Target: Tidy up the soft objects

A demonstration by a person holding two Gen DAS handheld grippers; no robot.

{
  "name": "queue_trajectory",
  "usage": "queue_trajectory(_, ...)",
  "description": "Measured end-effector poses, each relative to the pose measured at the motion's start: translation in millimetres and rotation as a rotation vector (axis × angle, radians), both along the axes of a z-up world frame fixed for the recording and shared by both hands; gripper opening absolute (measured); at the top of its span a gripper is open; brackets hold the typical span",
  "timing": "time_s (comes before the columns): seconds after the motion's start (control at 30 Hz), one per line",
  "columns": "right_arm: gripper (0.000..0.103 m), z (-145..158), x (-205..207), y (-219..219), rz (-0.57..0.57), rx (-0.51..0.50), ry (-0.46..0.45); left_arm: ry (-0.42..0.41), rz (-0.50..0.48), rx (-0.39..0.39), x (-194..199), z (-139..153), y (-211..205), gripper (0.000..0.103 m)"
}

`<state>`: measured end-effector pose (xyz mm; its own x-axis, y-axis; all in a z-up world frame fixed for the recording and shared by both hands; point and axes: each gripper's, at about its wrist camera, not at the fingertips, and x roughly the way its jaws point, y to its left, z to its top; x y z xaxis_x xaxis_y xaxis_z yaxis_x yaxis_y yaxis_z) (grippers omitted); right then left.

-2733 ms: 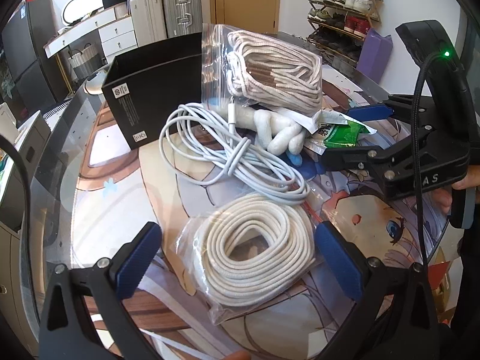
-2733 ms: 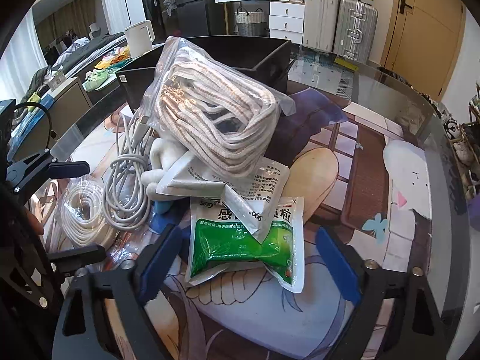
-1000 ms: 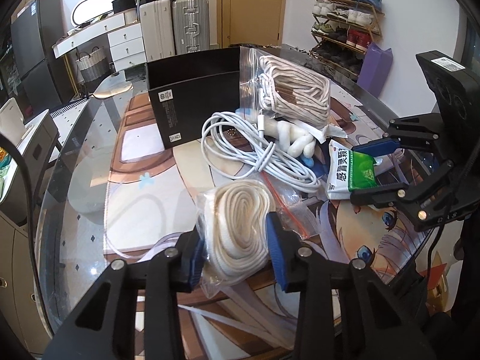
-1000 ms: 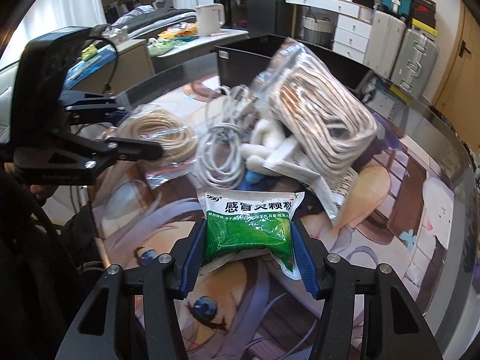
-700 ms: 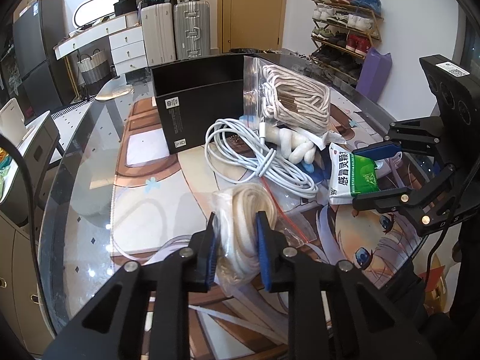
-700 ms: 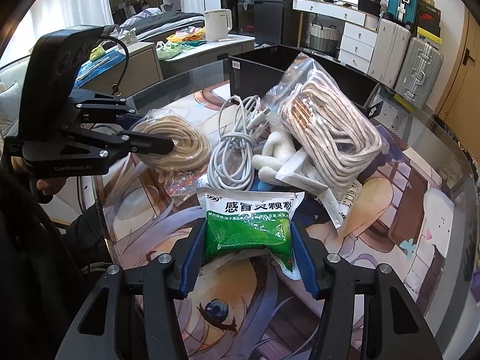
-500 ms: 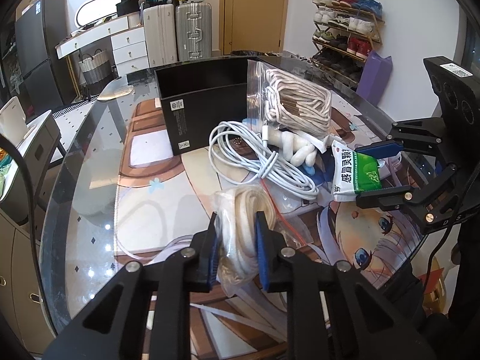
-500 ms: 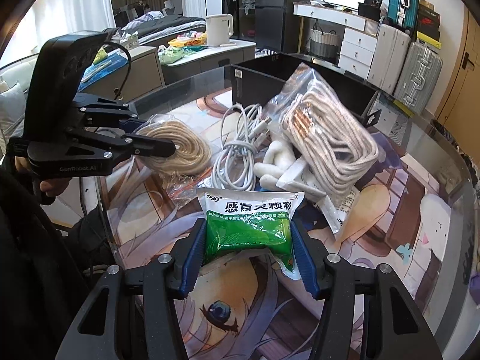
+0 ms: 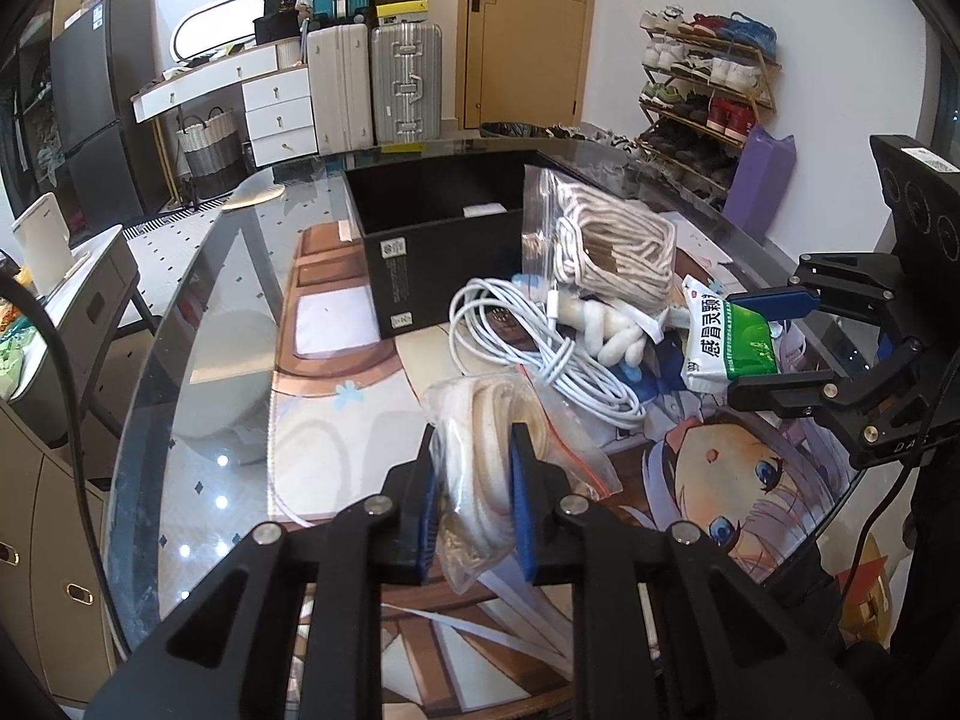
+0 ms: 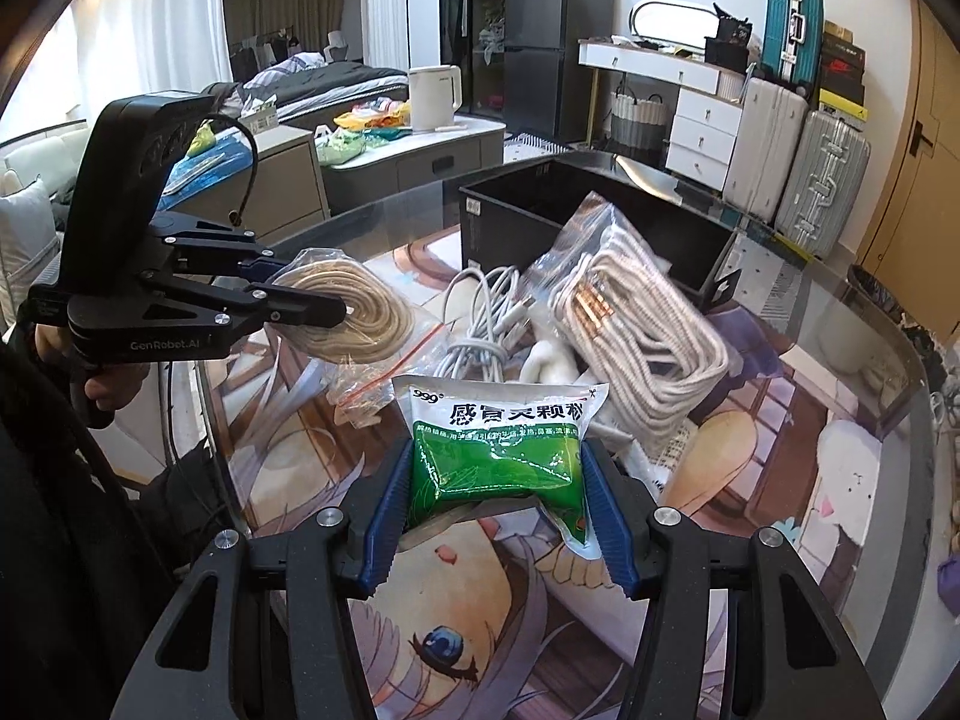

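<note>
My left gripper [image 9: 474,492] is shut on a clear zip bag of coiled cream rope [image 9: 489,450], squeezed flat and lifted off the mat; the same bag of rope [image 10: 354,306] shows in the right wrist view. My right gripper [image 10: 495,510] is shut on a green and white medicine pouch [image 10: 498,444], held above the mat; that pouch [image 9: 729,342] shows in the left wrist view between the right gripper's fingers [image 9: 774,300]. On the mat lie a white cable bundle [image 9: 540,342], a small white plush [image 9: 606,330] and a second bagged rope [image 9: 606,246].
An open black box [image 9: 432,228] stands behind the pile, its inside mostly bare. The printed mat [image 9: 336,372] covers a glass table whose edge [image 9: 150,396] curves at the left. A hand [image 10: 102,384] grips the left tool. Suitcases, drawers and a shoe rack stand beyond.
My left gripper has closed tight on the bagged rope and raised it. The right gripper has lifted the green pouch a little off the mat.
</note>
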<state>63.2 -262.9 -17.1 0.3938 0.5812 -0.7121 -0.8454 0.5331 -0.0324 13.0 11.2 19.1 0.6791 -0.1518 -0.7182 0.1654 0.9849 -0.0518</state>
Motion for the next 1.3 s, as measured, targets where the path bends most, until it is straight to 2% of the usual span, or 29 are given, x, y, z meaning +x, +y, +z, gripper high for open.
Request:
queue_trajectory(0.67,0.056,31,-2,-13,-0.053,0.112,-0.069,-0.065,0.049,0.000,11,22,4,0.018)
queue_trajectory(1.3,0.056,50,12,-18,-0.173,0.205,-0.096,-0.113,0.091,0.011,40,37,5,0.018)
